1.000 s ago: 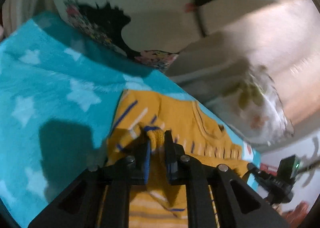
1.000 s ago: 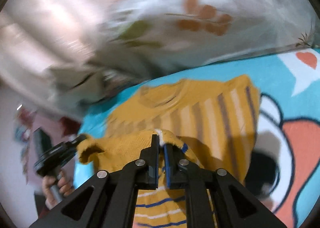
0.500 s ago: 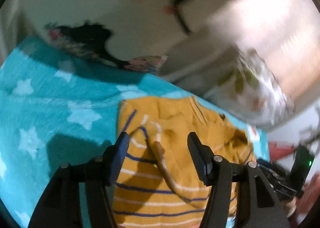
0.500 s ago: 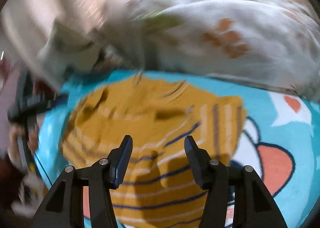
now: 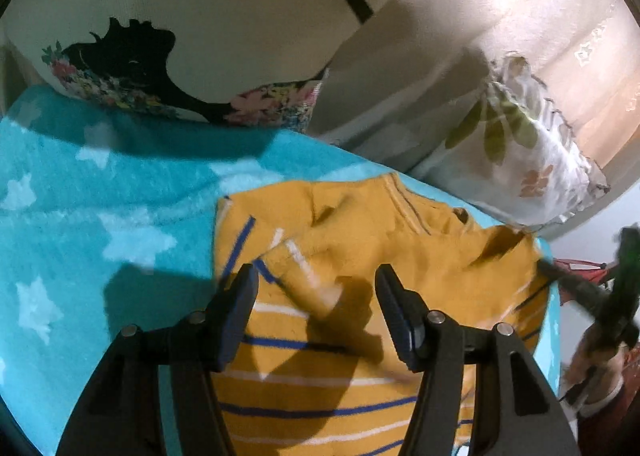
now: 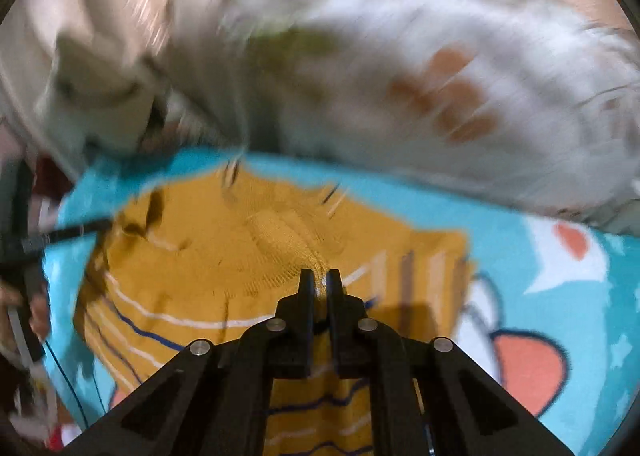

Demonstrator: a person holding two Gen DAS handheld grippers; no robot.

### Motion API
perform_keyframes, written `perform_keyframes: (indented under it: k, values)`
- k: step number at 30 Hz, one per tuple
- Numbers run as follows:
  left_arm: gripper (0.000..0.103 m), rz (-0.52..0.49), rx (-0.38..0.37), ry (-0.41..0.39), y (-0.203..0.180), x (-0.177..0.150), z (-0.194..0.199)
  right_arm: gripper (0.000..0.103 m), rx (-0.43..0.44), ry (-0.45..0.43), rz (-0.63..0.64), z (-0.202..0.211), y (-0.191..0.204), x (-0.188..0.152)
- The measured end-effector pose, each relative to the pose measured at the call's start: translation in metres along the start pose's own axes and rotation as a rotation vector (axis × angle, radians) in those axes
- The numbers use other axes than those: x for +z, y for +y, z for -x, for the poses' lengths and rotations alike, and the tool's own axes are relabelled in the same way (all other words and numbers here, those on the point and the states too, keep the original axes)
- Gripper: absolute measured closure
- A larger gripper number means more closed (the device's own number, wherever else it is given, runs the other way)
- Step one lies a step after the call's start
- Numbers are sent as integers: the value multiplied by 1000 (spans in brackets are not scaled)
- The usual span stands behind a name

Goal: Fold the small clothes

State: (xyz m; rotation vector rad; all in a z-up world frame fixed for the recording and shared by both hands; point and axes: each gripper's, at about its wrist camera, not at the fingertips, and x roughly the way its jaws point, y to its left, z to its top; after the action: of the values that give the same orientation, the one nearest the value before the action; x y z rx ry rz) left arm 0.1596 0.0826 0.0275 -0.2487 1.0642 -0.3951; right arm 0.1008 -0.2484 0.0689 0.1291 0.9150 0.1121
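Observation:
A small mustard-yellow sweater (image 5: 360, 256) with blue and white stripes lies partly folded on a turquoise blanket (image 5: 100, 215). My left gripper (image 5: 316, 288) is open and empty, its jaws wide apart just above the sweater's folded sleeve. In the right wrist view the sweater (image 6: 200, 264) fills the middle, and my right gripper (image 6: 319, 284) has its jaws nearly together with a ridge of yellow knit between the tips. The right wrist view is blurred by motion.
A white pillow with leaf print (image 5: 516, 143) lies beyond the sweater, also blurred in the right wrist view (image 6: 420, 87). A cream floral cushion (image 5: 180, 35) stands at the back left. The other gripper and hand (image 5: 600, 316) show at the right edge. The blanket (image 6: 540, 316) has a cartoon print.
Both grippers let go of the sweater about half a second ago. The left has stayed open above it. The right has shut again on a fold of the sweater.

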Motion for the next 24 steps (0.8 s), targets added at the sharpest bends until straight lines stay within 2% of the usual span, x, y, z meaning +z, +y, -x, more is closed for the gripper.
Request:
perform_keyframes:
  k: [3, 8, 12, 14, 16, 17, 20, 22, 24]
  values:
    - [43, -13, 28, 10, 0, 7, -11, 97, -93, -25, -80, 2, -33, 16]
    - [43, -23, 164, 61, 2, 14, -44, 93, -84, 92, -218, -46, -76, 14]
    - [43, -4, 187, 67, 8, 15, -50, 76, -42, 107, -291, -54, -92, 12]
    - [43, 5, 176, 63, 9, 15, -44, 73, 10, 72, -351, -39, -103, 9]
    - [43, 16, 162, 56, 9, 14, -36, 63, 32, 25, -385, -17, -108, 8]
    - [43, 25, 148, 47, 10, 12, -28, 62, 33, -2, -392, -1, -112, 6]
    - [43, 35, 154, 22, 8, 6, -3, 62, 43, -14, -391, 29, -114, -10]
    - [43, 23, 161, 1, 3, 1, 12, 62, 63, -10, -368, 41, -101, -24]
    - [43, -8, 138, -25, -10, -6, 25, 62, 95, -4, -341, 49, -90, -39]
